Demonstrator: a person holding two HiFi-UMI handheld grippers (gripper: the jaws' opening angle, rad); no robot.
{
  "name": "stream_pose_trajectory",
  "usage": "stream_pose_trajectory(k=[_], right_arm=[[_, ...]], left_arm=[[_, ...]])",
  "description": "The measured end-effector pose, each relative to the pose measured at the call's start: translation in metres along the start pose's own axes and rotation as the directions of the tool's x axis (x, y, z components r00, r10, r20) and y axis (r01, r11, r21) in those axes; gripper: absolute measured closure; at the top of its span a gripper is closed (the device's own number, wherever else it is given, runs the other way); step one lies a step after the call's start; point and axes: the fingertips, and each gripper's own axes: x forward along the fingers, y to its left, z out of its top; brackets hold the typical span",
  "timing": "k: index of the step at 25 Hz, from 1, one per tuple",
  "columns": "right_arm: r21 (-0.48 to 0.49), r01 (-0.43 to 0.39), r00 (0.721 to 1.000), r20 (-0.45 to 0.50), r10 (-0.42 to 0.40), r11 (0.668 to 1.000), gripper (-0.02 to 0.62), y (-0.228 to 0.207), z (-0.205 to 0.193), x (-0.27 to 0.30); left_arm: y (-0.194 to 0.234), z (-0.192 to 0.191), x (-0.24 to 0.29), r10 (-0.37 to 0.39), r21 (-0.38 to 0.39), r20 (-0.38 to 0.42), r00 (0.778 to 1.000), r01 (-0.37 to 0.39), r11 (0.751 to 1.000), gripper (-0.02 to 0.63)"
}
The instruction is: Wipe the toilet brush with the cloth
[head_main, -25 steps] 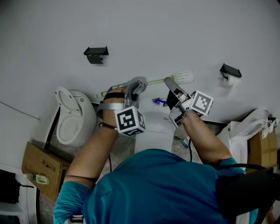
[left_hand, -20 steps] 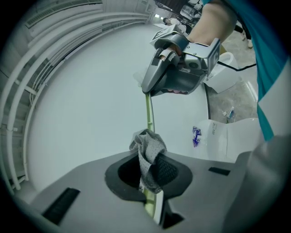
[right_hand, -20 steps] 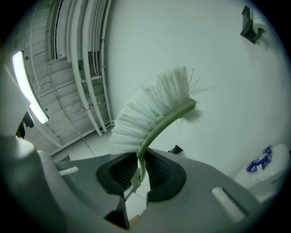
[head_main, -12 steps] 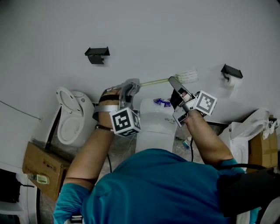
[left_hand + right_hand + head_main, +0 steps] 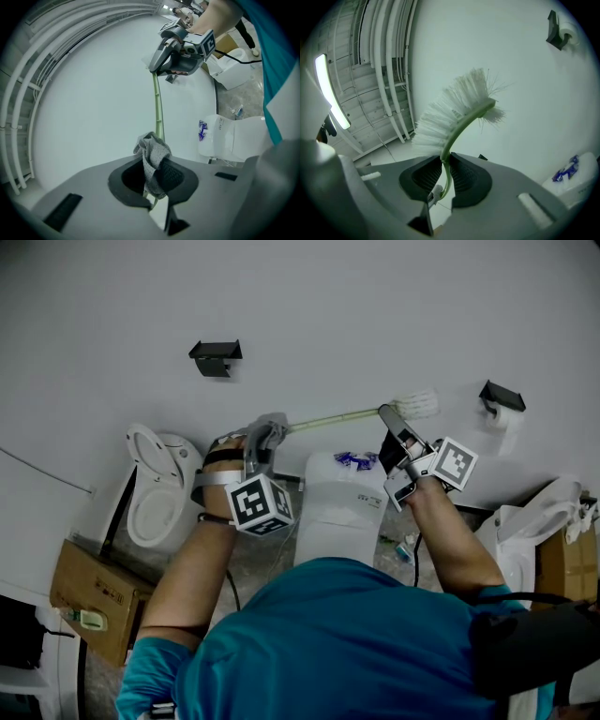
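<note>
– Right gripper (image 5: 386,415) status?
– Clamped on your pale-green, white-bristled plastic toilet brush (image 5: 337,416) at its neck. Left gripper (image 5: 265,425) pinches grey knit cloth (image 5: 152,157) onto the handle's other end; the handle spans straight between them.

left tool (image 5: 270,426) and right tool (image 5: 387,414) held up, jaws clamped.

Person wears a teal short-sleeved shirt (image 5: 328,643). Left gripper (image 5: 265,425) and right gripper (image 5: 386,412): grey shells, black ribbed pads (image 5: 466,178), each with a black-and-white marker cube (image 5: 258,505). Black strap (image 5: 223,457) at left wrist. Thin black cable (image 5: 417,568) beside right forearm.
</note>
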Motion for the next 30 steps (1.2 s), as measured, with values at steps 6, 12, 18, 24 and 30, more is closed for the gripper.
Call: stream_pose_trajectory(k=[6,12,18,24,30], right_arm=[[-0.014,0.002,1.0,0.004,-0.002,1.0,0.535,-0.003,0.007,-0.005],[-0.067,0.031,0.999,-0.008,-0.032,0.997,0.537,-0.006,0.01,-0.007],[-0.252,0.007,0.998,-0.057,-0.022,0.968,0.537,0.009,0.026,-0.023],[-0.47,0.115,0.972,-0.129,-0.198,0.875,0.537,-0.008,0.035,-0.045],[-0.63,0.081,0.931,-0.23,-0.285,0.773,0.535,-0.01,0.034,-0.072]], left_arm=[[0.0,-0.022,-0.006,0.002,-0.027,-0.032,0.999,-0.003,1.0,0.568],[0.005,-0.034,-0.021,0.01,-0.129,0.008,1.0,-0.009,0.992,0.568],[0.025,-0.026,-0.06,0.012,-0.497,0.239,0.971,0.111,0.861,0.568],[0.041,-0.038,-0.072,0.033,-0.652,0.401,0.916,0.26,0.713,0.568],[0.035,-0.042,-0.065,0.039,-0.743,0.472,0.881,0.373,0.556,0.568]])
